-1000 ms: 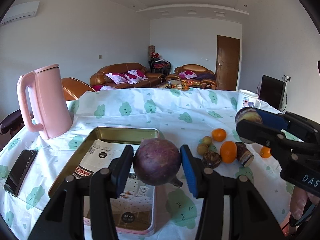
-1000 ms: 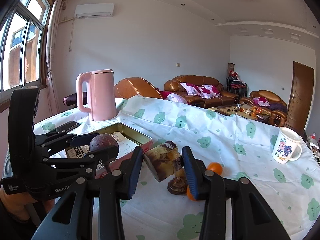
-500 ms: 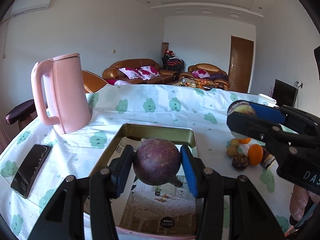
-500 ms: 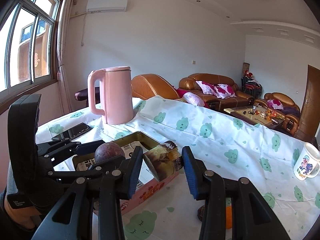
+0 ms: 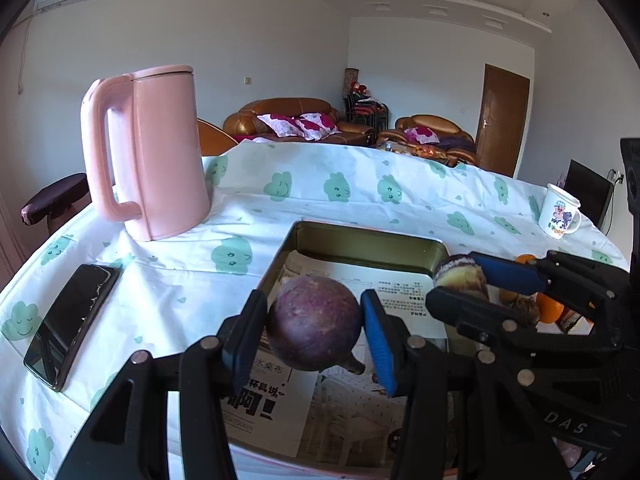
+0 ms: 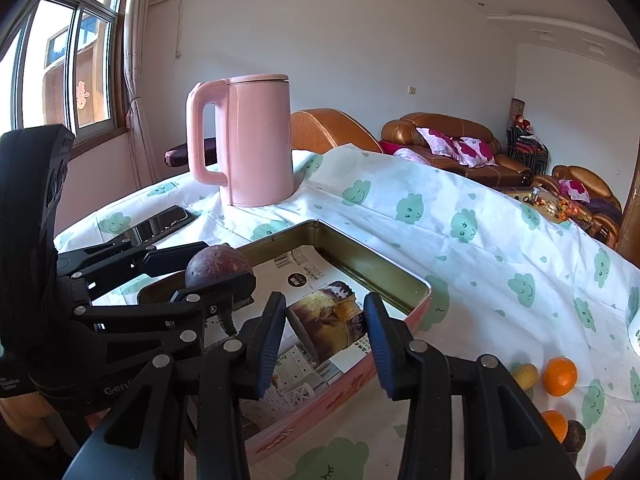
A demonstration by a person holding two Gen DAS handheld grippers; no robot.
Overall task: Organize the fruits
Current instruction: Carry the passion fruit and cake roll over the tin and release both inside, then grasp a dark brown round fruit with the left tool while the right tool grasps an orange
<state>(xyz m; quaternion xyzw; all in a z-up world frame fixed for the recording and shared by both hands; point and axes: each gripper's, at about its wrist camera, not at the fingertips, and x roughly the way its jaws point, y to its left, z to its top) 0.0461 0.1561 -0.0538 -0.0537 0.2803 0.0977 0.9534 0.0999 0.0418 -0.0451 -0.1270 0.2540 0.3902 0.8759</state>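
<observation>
My left gripper (image 5: 314, 334) is shut on a round purple fruit (image 5: 314, 328) and holds it above the near left part of a gold metal tray (image 5: 360, 236) lined with printed paper. My right gripper (image 6: 325, 334) is shut on a short piece of sugarcane (image 6: 330, 326) and holds it above the tray (image 6: 384, 268). The sugarcane piece also shows in the left wrist view (image 5: 460, 274), and the purple fruit in the right wrist view (image 6: 218, 266). Oranges (image 6: 560, 376) and small brown and yellow fruits (image 6: 526, 376) lie on the cloth right of the tray.
A pink kettle (image 5: 148, 152) stands at the back left of the table. A black phone (image 5: 72, 324) lies left of the tray. A white mug (image 5: 558, 216) stands at the far right. The tablecloth (image 6: 480, 240) is white with green clouds.
Both grippers have moved left with their fruit, from beside the loose fruits to above the tray. Both stay shut.
</observation>
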